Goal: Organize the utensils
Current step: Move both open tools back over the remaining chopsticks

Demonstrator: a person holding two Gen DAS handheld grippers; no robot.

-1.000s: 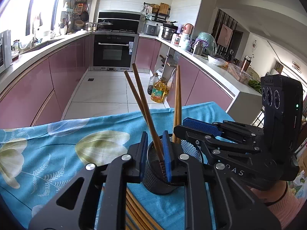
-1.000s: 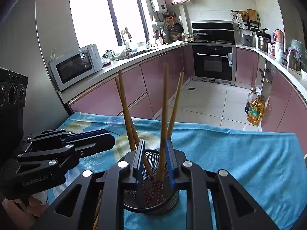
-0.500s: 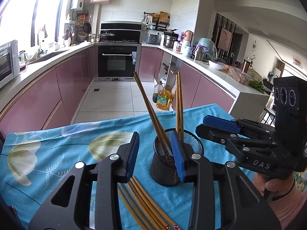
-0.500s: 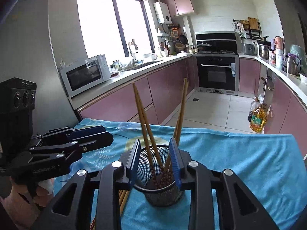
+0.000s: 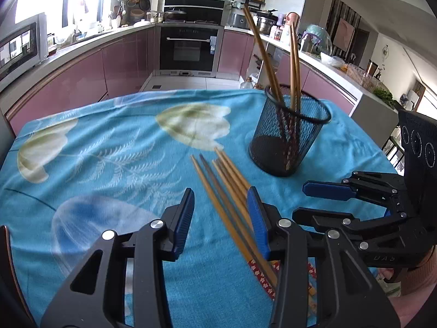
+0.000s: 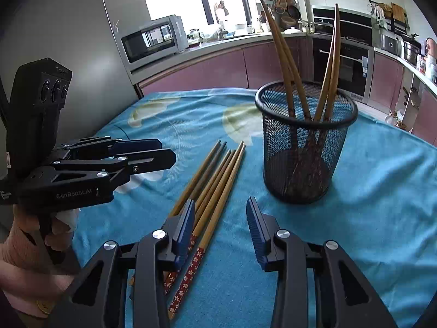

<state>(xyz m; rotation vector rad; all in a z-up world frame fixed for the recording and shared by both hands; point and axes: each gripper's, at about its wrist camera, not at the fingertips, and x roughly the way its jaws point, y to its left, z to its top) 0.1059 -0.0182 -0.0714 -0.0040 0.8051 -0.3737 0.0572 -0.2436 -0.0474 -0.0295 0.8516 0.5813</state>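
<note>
**Between drops: both claws over the loose chopsticks**

Left wrist view: Left claw low over the bench, with its blue flowered cloth, jaws parted and opening. Loose chopsticks lying flat in a bundle on the cloth, thin ends toward the mesh cup, patterned red ends back under the claw. A couple of sticks run up between the two pads, nearer the right-hand pad; blurred there, so contact cannot be told, but no clamp on them. Four chopsticks already standing in the cup, leaning apart. Right claw visible at the right edge, apart from the cup, nothing in it.

Right wrist view: Right claw also released, jaws opening, only bare cloth between the pads. Loose bundle just beside and partly under the left-hand pad, not inside the gap. Cup upright ahead and to the right, the standing sticks fanned out in it. Left claw in a hand at the left, empty.

Step in hand, as judged: a fresh pickup from the loose bundle, with part of the set housed already. Next move calls for centring a claw over one stick or a pair, lowering near the patterned ends, clenching without dragging the neighbours, then tipping upright over the cup rim without knocking the cup.
</note>
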